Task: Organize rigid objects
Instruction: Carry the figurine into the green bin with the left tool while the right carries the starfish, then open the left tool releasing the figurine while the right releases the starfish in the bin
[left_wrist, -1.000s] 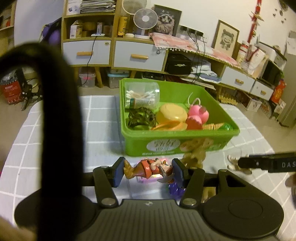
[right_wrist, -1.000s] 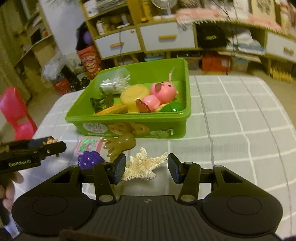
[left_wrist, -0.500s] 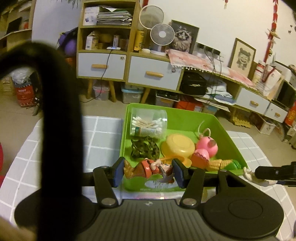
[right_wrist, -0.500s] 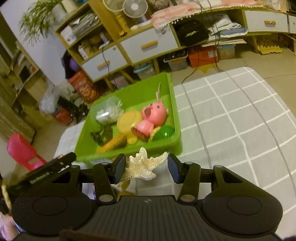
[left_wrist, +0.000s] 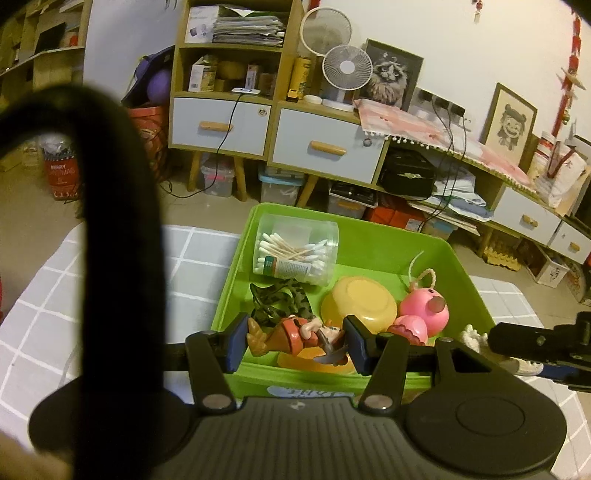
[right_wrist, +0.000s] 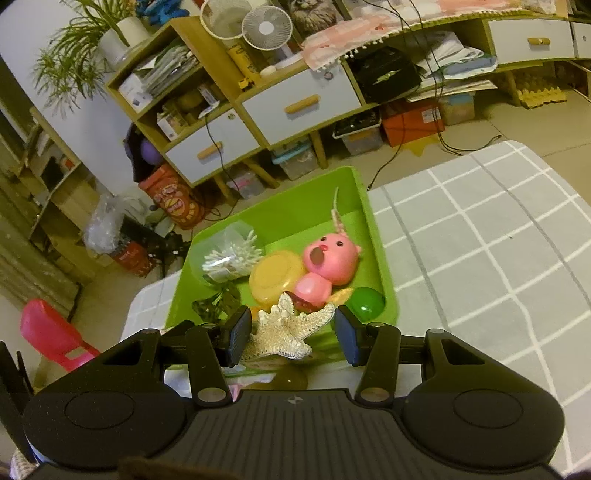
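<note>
Left wrist: left gripper (left_wrist: 295, 341) pinches the figurine (left_wrist: 295, 334), long axis crosswise between the pads, above the green bin (left_wrist: 369, 236) near edge.

Right wrist: right gripper (right_wrist: 291, 334) clamps the starfish (right_wrist: 286, 328), probably just short of the bin rim.

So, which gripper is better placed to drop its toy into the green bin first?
Probably left. The left gripper holds the figurine already above the green bin, past its near wall. The right gripper holds the starfish only at the near rim.
</note>
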